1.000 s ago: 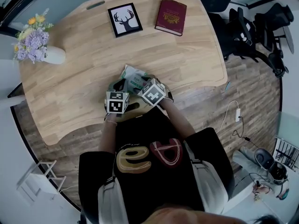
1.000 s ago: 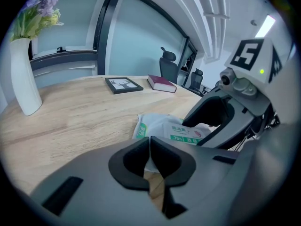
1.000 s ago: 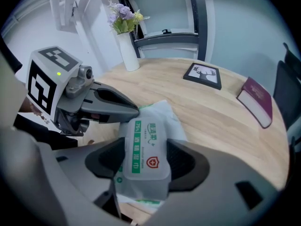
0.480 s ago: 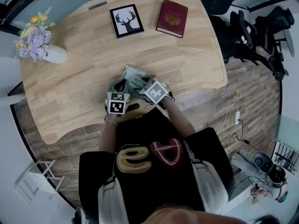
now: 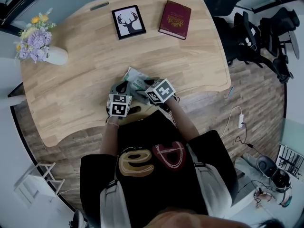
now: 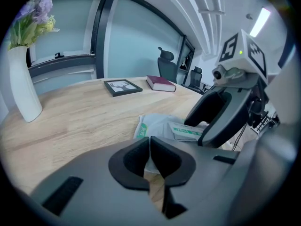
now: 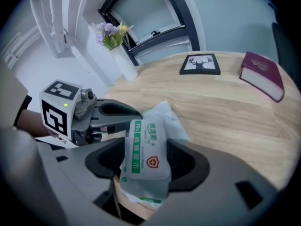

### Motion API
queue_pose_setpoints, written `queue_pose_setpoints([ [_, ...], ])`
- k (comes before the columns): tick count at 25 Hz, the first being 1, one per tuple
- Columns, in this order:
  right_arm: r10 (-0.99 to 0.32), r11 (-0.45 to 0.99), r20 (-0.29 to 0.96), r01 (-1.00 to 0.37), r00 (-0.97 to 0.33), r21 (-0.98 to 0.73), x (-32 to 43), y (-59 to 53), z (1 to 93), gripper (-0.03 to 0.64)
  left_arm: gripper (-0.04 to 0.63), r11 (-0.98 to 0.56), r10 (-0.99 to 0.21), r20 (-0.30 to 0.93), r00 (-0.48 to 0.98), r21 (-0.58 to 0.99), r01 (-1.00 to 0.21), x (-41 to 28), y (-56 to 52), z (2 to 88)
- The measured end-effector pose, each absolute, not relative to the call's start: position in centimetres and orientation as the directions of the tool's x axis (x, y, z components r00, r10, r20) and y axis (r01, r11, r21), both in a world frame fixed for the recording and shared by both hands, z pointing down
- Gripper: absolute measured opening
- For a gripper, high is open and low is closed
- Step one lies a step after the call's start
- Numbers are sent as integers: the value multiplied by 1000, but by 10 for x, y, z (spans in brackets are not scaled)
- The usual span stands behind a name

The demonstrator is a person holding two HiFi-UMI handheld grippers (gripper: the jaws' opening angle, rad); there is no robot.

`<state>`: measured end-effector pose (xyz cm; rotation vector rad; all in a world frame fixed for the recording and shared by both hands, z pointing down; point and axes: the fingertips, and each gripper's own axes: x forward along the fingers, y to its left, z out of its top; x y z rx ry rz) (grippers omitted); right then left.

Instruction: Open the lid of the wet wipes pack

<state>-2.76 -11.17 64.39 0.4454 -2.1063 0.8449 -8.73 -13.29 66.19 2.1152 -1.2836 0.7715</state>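
The white-and-green wet wipes pack (image 5: 134, 79) lies on the wooden table (image 5: 85, 80) near its front edge, right in front of me. My left gripper (image 5: 121, 88) is shut, pinching a thin edge of the pack (image 6: 157, 125) at its near left side. My right gripper (image 7: 146, 160) is shut on the pack's label-printed lid flap (image 7: 145, 142), which stands raised above the rest of the pack (image 7: 165, 113). In the head view the right gripper (image 5: 144, 87) sits just right of the left one, and their marker cubes hide much of the pack.
A framed deer picture (image 5: 127, 21) and a dark red book (image 5: 175, 18) lie at the far side of the table. A white vase of flowers (image 5: 40, 46) stands far left. Office chairs (image 5: 266, 32) stand off the table to the right.
My right gripper has shifted slightly right and away with the lid flap in it, its cube tilting. The left gripper has stayed put on the pack's edge.
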Motion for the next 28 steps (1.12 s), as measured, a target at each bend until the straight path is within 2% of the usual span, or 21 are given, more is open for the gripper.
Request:
queue_pose_setpoints([
  [6,-35,662,740,-570,-672,-487,-26,-115,637,285,25,-396,-597,708,378,151,-906,-88,-134,659],
  [28,-165,704,733,-599,-660,-381,-24,-117,630,284,25,-381,-586,705,399,195,-904,-89,-136,657],
])
